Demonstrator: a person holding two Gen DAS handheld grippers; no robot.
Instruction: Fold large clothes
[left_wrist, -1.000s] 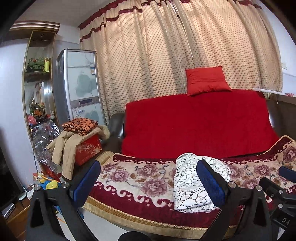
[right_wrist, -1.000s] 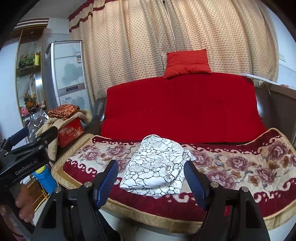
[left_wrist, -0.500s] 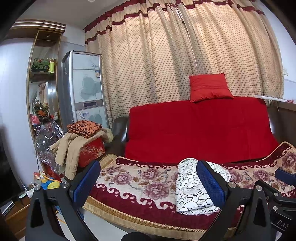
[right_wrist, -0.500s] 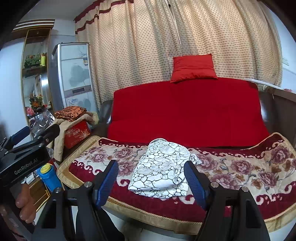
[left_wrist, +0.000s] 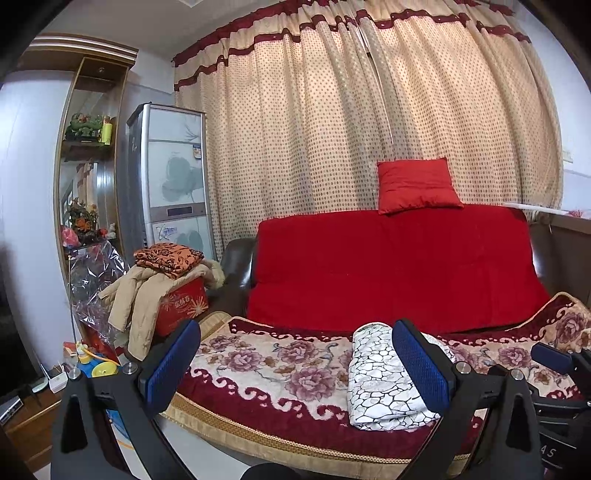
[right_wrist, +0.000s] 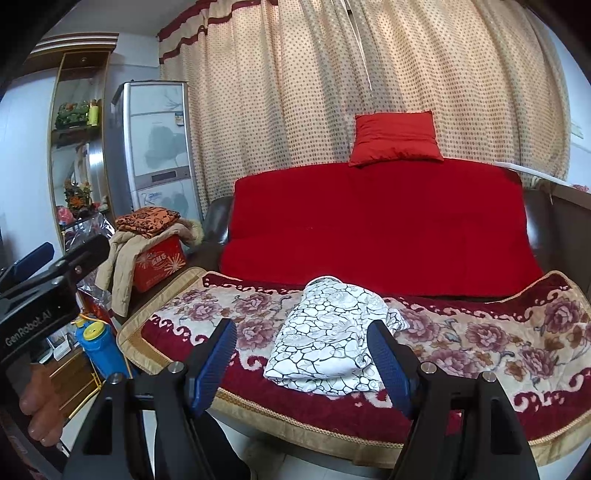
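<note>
At the far left, a tall grey cabinet is seen by the dotted curtain. Below it, a red box is covered by a tan coat and an orange folded cloth. The left gripper is held wide apart, with nothing between its blue pads. Next, a folded white cloth with black lines is laid on the flowery blanket, near the front edge of the red sofa. The right gripper is held wide apart too, in front of that cloth and not touching it. A red pillow is set on the sofa's top.
</note>
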